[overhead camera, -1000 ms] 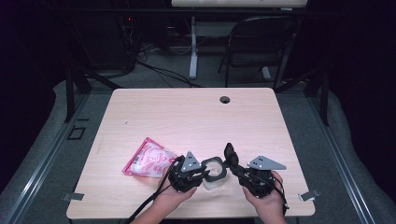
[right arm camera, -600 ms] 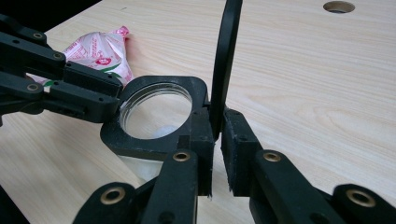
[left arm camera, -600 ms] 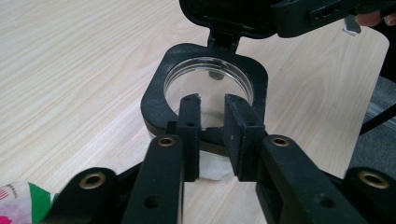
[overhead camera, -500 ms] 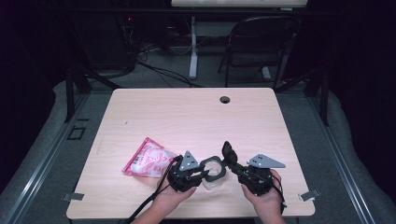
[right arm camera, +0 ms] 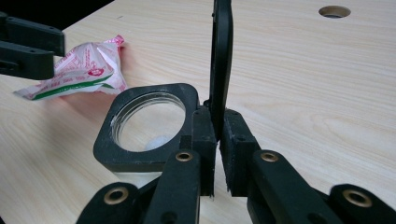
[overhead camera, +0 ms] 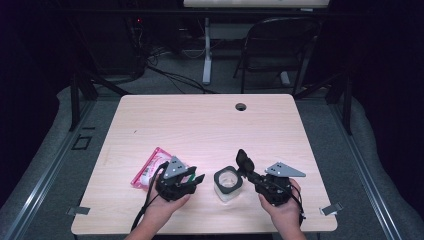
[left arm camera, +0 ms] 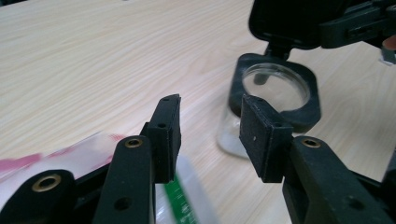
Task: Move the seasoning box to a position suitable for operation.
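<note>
Dark room (folding chair behind)

Clear glass jar with black square collar stands on the light wooden table, near its front edge, about mid-width. Its black hinged lid stands upright at the collar's right side. Pink-and-white plastic packet lies flat, left of the jar and well apart from it. Round cable hole sits near the table's rear edge. Black folding chair stands behind the table, on the floor.
</note>
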`<state>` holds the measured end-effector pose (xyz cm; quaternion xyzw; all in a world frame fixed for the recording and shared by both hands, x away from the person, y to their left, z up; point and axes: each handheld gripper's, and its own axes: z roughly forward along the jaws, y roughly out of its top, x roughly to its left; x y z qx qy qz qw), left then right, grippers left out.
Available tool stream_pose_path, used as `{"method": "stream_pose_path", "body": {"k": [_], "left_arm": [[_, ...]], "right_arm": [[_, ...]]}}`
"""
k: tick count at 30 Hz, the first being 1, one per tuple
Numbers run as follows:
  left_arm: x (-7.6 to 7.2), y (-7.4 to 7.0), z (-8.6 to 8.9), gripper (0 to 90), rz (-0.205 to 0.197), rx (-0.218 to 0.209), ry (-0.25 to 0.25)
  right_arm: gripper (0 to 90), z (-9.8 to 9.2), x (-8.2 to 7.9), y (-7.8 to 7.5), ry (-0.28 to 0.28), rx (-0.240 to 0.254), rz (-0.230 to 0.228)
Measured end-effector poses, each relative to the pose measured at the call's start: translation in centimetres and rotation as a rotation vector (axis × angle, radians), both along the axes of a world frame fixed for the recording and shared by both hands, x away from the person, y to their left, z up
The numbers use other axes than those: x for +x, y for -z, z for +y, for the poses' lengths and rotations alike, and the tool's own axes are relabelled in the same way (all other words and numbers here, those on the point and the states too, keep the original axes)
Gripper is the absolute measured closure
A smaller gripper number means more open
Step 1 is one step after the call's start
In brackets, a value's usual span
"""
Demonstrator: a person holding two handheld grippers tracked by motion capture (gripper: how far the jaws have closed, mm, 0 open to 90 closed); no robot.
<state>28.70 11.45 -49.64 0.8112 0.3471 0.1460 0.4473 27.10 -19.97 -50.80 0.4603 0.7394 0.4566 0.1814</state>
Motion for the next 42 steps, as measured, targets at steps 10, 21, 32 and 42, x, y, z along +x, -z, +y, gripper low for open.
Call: {"method": "stream_pose_path", "body": {"k": [10,21,32,42], "left_arm": [[-0.6,0.5,4.0,48.9,0.018,0.021,-0.06],[-0.9,1.7,6.9,44.4,0.035,0.059,-0.088],[-1.5,2.7,9.5,39.2,0.045,0.073,-0.135],[-1.6,3.8,10.7,33.0,0.045,0.081,-0.198]], "right_arm": [[85.0,-0.2,1.3,0.1,0.007,0.046,0.021],[78.7,-0.2,1.2,0.2,0.0,0.039,0.025],[63.2,0.0,0.6,0.2,-0.006,0.04,0.029],[58.1,-0.1,0.2,0.5,-0.014,0.049,0.031]]}}
